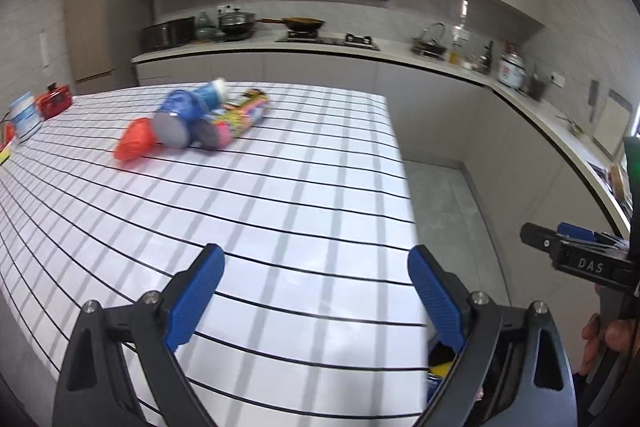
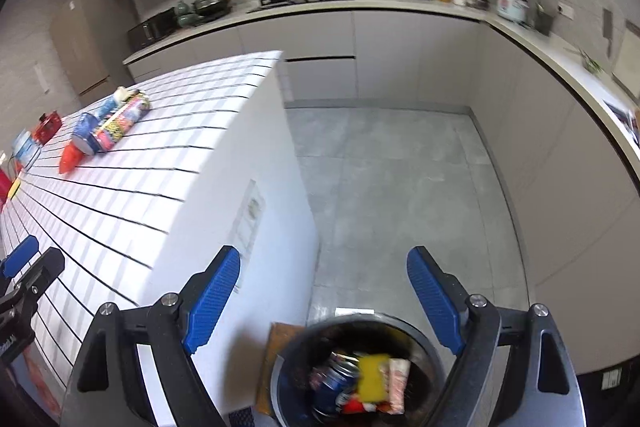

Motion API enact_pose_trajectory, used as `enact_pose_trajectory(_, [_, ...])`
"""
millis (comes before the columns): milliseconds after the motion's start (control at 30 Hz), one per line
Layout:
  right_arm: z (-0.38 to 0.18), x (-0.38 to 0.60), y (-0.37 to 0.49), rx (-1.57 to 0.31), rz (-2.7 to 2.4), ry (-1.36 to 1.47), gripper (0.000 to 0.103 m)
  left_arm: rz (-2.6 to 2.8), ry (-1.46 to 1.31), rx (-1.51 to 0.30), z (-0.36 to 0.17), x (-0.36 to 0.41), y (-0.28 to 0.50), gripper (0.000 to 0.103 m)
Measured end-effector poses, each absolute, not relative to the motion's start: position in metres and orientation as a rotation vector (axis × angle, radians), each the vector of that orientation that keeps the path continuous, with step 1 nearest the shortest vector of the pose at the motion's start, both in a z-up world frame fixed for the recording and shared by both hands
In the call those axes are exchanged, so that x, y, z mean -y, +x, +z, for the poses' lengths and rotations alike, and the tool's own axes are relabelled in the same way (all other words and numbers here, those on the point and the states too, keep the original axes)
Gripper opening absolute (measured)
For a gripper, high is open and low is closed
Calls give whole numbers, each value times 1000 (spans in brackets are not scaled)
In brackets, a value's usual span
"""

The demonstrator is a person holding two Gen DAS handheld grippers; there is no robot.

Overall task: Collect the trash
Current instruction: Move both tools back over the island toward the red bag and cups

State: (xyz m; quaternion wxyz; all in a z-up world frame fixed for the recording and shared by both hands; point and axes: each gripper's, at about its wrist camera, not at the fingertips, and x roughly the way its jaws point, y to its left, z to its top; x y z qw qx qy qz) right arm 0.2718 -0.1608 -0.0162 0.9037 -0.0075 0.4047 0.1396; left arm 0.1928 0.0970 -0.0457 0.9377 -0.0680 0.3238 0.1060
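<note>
A pile of trash lies at the far side of the checked table (image 1: 280,195): a red crumpled bag (image 1: 134,139), a blue tube can (image 1: 180,115) and a colourful tube can (image 1: 236,121). My left gripper (image 1: 316,291) is open and empty over the table's near right part. My right gripper (image 2: 324,299) is open and empty above the black trash bin (image 2: 288,359) on the floor beside the table. The bin holds a yellow sponge (image 2: 374,375), a crushed can and wrappers. The pile also shows in the right wrist view (image 2: 104,131).
A red box (image 1: 54,101) and a white-blue tub (image 1: 25,115) stand at the table's far left edge. A kitchen counter (image 1: 440,61) with stove, pots and a cooker runs along the back and right. Grey floor (image 2: 400,187) lies between table and cabinets.
</note>
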Motion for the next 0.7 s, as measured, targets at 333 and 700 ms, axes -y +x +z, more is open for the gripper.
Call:
enact_pose_trajectory(333, [-1, 26, 294, -823, 335, -61, 87, 286, -178, -654, -42, -231, 205, 94])
enact_pose_trajectory(700, [7, -82, 309, -820, 319, -75, 87, 284, -213, -669, -46, -335, 229, 94])
